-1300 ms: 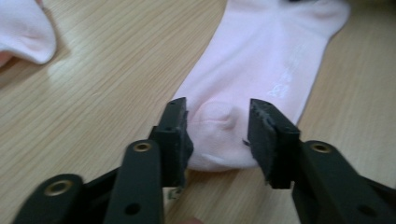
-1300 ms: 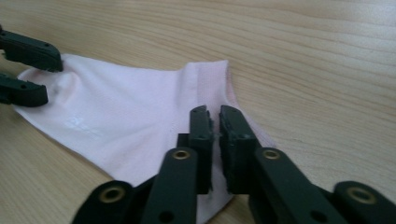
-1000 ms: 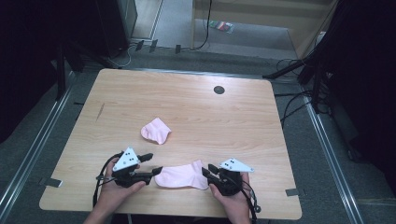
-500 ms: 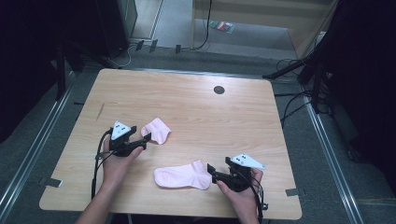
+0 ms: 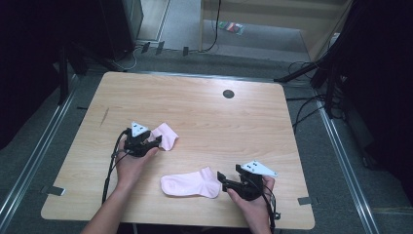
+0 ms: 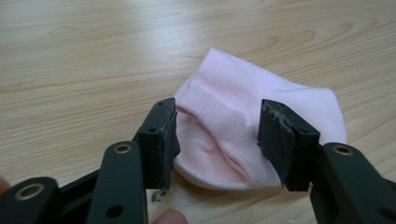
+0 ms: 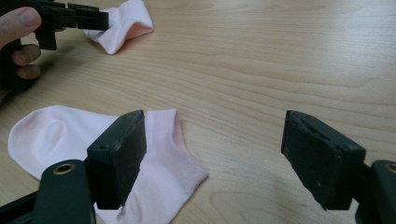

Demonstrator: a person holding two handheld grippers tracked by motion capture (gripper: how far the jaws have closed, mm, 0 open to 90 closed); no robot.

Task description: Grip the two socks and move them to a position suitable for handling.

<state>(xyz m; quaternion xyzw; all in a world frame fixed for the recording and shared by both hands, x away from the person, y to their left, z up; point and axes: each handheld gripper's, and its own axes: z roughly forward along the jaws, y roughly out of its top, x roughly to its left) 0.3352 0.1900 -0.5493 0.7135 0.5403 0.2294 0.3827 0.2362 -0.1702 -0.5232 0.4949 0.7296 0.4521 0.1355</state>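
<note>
The left hand-held gripper (image 6: 215,140) has just been closing around the folded sock (image 6: 261,126) near the worktop's (image 5: 204,102) left edge and should bite both layers at the cuff, while the right hand-held gripper (image 7: 212,154) waits wide open and empty beside the flat sock (image 7: 56,135) by the near edge.

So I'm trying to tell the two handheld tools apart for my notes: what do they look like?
Both are alike. The left gripper and right gripper are black, each with two blocky jaws faced with dark pads and brass-coloured rivets at the joints. Each carries a pale three-cornered plate on top and trails a black cable. The forearms are bare, with no sleeves in view.
</note>
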